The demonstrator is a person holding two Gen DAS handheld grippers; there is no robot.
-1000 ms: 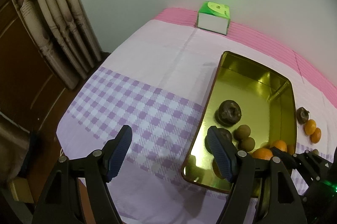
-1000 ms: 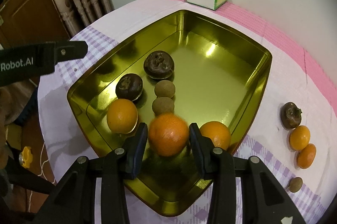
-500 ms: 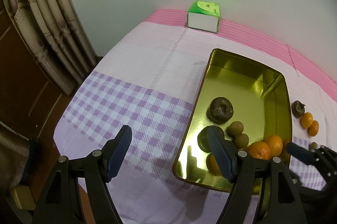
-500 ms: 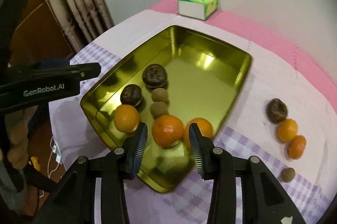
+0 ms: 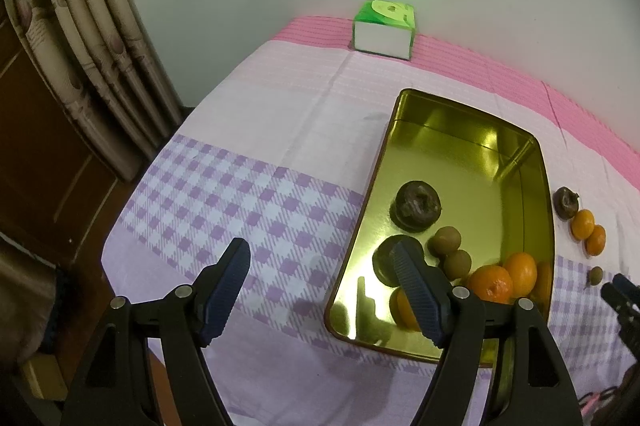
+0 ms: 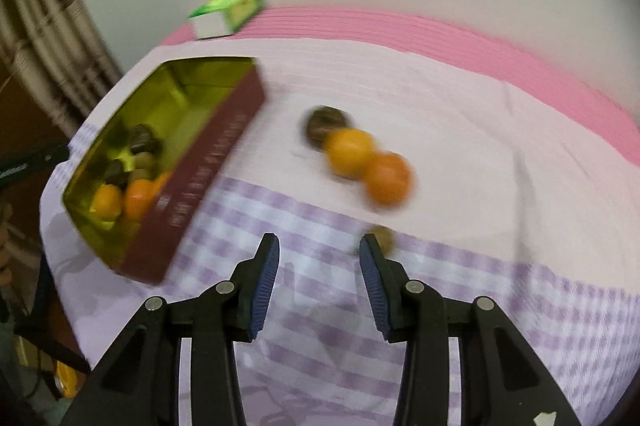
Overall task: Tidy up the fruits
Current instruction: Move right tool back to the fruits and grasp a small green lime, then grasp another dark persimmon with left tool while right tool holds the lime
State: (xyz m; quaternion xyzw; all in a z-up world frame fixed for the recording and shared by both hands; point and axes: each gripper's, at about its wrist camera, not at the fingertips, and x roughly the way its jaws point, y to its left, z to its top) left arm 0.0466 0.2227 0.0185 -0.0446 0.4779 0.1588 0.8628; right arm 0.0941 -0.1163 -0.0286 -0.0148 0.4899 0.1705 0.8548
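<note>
The left hand-held gripper (image 5: 322,280) is hovering with its jaws spread wide and nothing between them, above the checked cloth (image 5: 248,201) that is covering the bench, just beside the near left corner of the gold tin (image 5: 536,161). Inside the tin, two dark brown fruits are lying near the left wall, the farther one (image 5: 416,203) in plain sight and the nearer one (image 5: 386,258) partly hidden behind the gripper's right finger; two small brown fruits (image 5: 452,250) are touching each other beside them, and oranges (image 5: 506,276) are clustering at the near right corner. The right hand-held gripper (image 6: 318,266) is likewise holding nothing, its jaws standing apart over the purple checks, to the right of the tin's dark red outer wall (image 6: 208,177); its view is blurred. Outside the tin, a dark fruit (image 6: 324,123), an orange (image 6: 348,151) and a second orange (image 6: 388,177) are lying in a touching row on the cloth, and a small brown fruit (image 6: 384,238) is sitting just beyond the gripper's right fingertip. A green and white box (image 5: 384,27) is standing at the far edge by the wall.
</note>
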